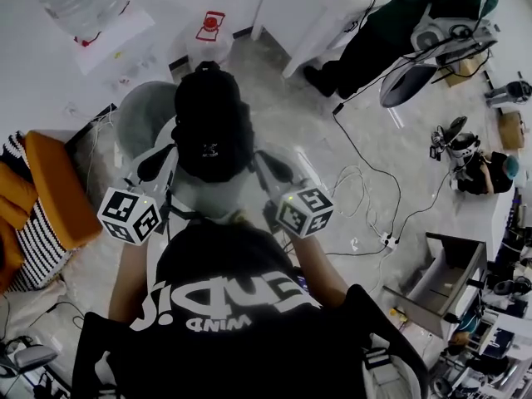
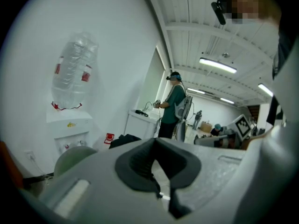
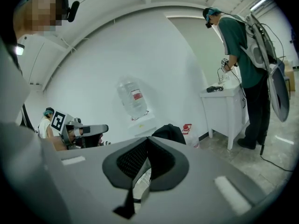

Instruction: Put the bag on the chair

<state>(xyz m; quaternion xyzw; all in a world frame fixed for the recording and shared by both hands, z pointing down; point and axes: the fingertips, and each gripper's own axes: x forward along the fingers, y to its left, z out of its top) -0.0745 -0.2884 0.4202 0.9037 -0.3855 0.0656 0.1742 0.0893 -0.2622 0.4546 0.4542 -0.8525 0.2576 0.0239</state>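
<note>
The black bag (image 1: 212, 123) sits on the grey chair (image 1: 143, 116). The left gripper (image 2: 158, 183) and right gripper (image 3: 145, 157) each pinch a strap (image 3: 122, 205).

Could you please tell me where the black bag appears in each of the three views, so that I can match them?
Head view: the black bag is at upper centre, on the grey chair.
Left gripper view: the bag peeks up left of centre, just beyond the jaws.
Right gripper view: the bag is near centre, just beyond the jaws.
Shared landmark: the upturned water bottle against the white wall.
</note>
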